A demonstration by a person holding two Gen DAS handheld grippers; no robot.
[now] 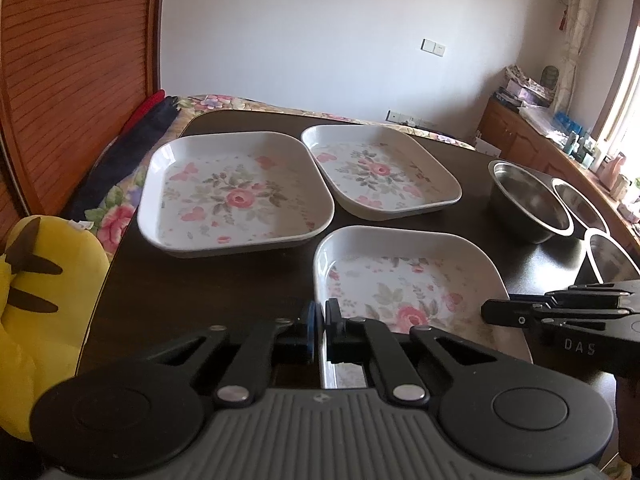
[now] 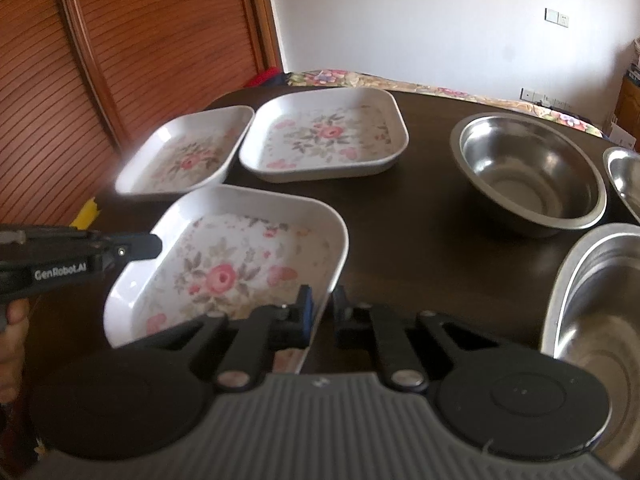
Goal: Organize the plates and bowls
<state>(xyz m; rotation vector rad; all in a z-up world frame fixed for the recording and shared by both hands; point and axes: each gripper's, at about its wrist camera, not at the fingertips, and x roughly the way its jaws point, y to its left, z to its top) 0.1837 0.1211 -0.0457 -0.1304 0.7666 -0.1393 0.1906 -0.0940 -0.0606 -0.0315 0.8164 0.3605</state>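
Left gripper (image 1: 320,322) and right gripper (image 2: 320,304) each clamped on opposite rims of nearest floral plate (image 2: 240,260); two more plates beyond it; steel bowls (image 2: 528,176) right of it on table (image 2: 420,232)

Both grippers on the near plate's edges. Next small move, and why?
Probably lift the near plate straight up. The left gripper and right gripper each straddle one of its side rims, nearly closed. The other two plates lie flat behind, ready to stack onto.

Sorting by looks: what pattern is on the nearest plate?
Pink roses on white, clearest in the right wrist view: nearest plate.
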